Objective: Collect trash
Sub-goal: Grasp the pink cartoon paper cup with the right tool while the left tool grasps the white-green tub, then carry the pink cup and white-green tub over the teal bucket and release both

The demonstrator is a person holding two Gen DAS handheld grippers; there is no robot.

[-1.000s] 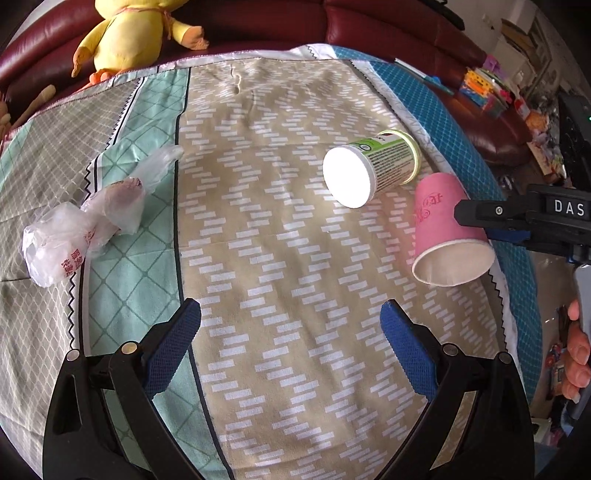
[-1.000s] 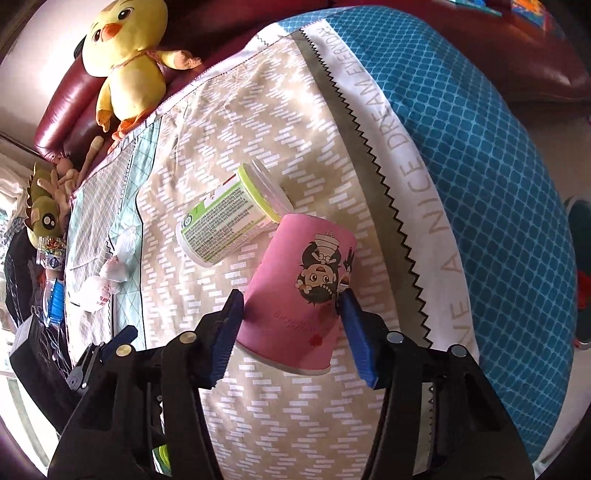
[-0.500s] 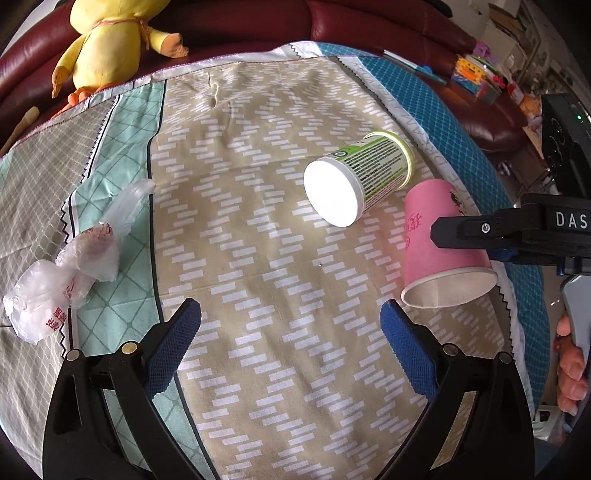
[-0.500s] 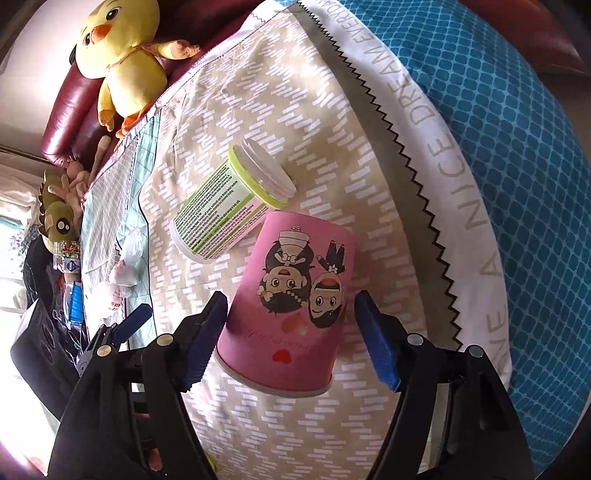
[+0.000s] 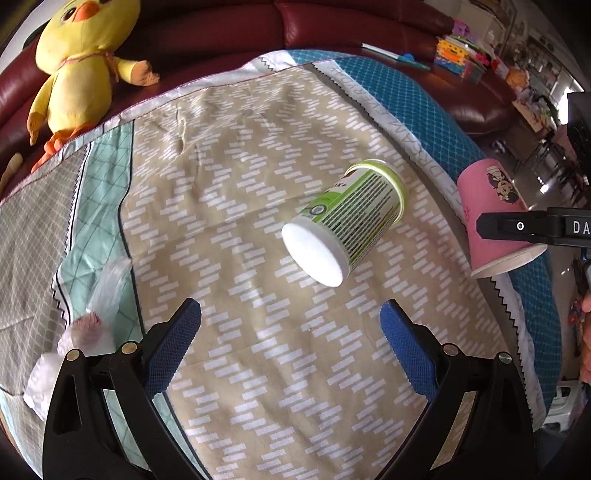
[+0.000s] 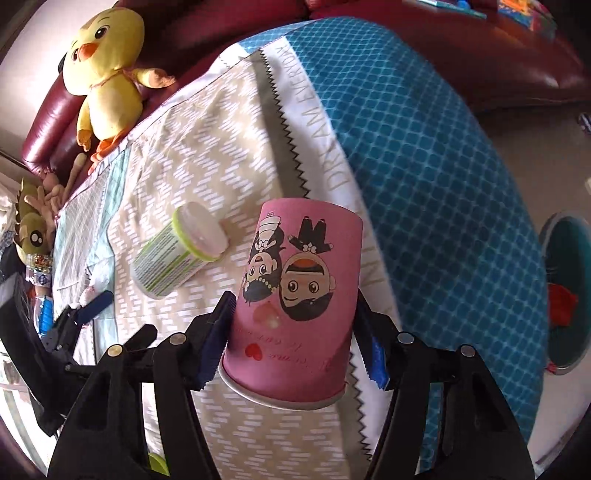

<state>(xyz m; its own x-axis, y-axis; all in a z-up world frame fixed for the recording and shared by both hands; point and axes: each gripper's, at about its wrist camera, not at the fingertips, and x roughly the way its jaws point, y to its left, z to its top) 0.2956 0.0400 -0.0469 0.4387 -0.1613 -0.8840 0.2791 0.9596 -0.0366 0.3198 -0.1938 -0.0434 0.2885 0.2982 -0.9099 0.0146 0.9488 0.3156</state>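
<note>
— So, from the left wrist: what is being left undone?
— The green tub (image 5: 347, 221) is lying on the bedspread (image 5: 258, 369), ahead of the left gripper (image 5: 290, 343), whose jaws are being held wide and empty; a plastic bag (image 5: 85, 332) is waiting beside it.
— And from the right wrist?
— The pink cup (image 6: 295, 299) is being held upside down by the right gripper (image 6: 291, 343); its jaws have just been closing onto it. A bin (image 6: 565, 295) is showing on the floor.

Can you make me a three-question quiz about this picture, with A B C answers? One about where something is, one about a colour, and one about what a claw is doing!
1. Where is the yellow duck toy?
A. on the dark red sofa beyond the cloth
B. inside the pink cup
C. between the left claw's fingers

2. What colour is the paper cup with the cartoon couple?
A. blue
B. pink
C. green

3. What is the right claw doing?
A. hanging with nothing in it
B. gripping the plastic bag
C. gripping the pink cup

Answers: 1 A, it sits on the sofa past the cloth's far edge. 2 B, its wall is pink. 3 C, both pads press on the cup's sides.
</note>
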